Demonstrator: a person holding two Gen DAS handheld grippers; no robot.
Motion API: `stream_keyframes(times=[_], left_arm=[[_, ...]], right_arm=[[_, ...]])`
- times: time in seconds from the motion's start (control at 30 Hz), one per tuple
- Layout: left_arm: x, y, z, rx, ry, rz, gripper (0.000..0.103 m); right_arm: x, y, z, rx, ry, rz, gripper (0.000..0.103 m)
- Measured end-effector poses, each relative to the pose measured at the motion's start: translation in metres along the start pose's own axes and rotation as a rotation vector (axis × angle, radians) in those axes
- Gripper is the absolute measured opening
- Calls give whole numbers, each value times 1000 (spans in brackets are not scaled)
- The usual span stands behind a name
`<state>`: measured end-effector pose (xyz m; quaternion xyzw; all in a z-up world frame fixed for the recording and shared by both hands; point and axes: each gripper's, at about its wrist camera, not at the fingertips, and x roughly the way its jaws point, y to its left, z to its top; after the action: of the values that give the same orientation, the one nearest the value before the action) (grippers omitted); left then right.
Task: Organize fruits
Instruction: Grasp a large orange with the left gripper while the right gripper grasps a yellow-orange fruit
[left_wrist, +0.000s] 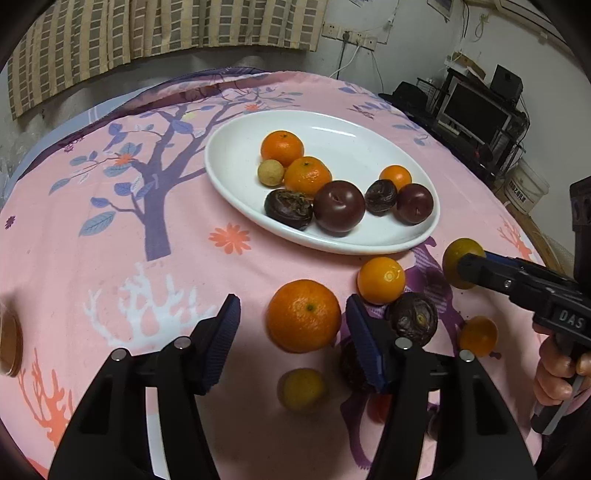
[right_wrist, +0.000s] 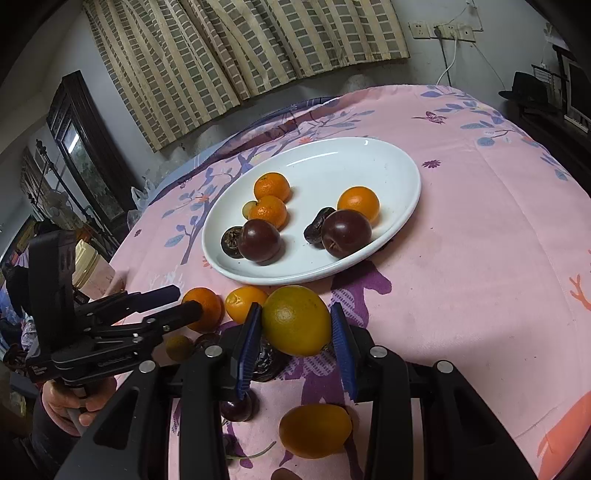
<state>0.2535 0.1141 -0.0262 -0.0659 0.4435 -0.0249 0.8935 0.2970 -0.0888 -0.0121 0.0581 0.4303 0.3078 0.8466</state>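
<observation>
Left hand-held gripper (left_wrist: 293, 334): jaws spread wide, gripping nothing. A large round orange mandarin (left_wrist: 303, 320) sits on the pink floral-print cloth of the worktop (left_wrist: 110, 240) between the two blue ribbed pads; it lies nearer the right pad (left_wrist: 364, 347), with clear space to the left pad; contact with the right pad cannot be told. Just beyond the right pad lie a smaller smooth orange citrus (left_wrist: 381, 280) and a dark wrinkled purple-brown fruit (left_wrist: 412, 319). Below the jaws, a small yellowish round fruit (left_wrist: 301, 389), blurred. Right hand-held gripper (right_wrist: 295, 328): jaws partly open and closed in on a yellow-green oval citrus (right_wrist: 296, 320), one blue pad against each side of it; whether the fruit is lifted off the cloth cannot be told. An orange oval fruit (right_wrist: 315, 430) lies on the cloth below this gripper. Ahead of both grippers stands the white oval ceramic plate (left_wrist: 332, 122), carrying three orange mandarins, two dark red plums, two wrinkled dark fruits and one small tan fruit.
</observation>
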Motion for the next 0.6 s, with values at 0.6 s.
stream_keyframes(times=[0.6], left_arm=[[5,-3,-5,-20,16,-2,43]], right_arm=[[-5,5,-1,-41,-32,-21,38]])
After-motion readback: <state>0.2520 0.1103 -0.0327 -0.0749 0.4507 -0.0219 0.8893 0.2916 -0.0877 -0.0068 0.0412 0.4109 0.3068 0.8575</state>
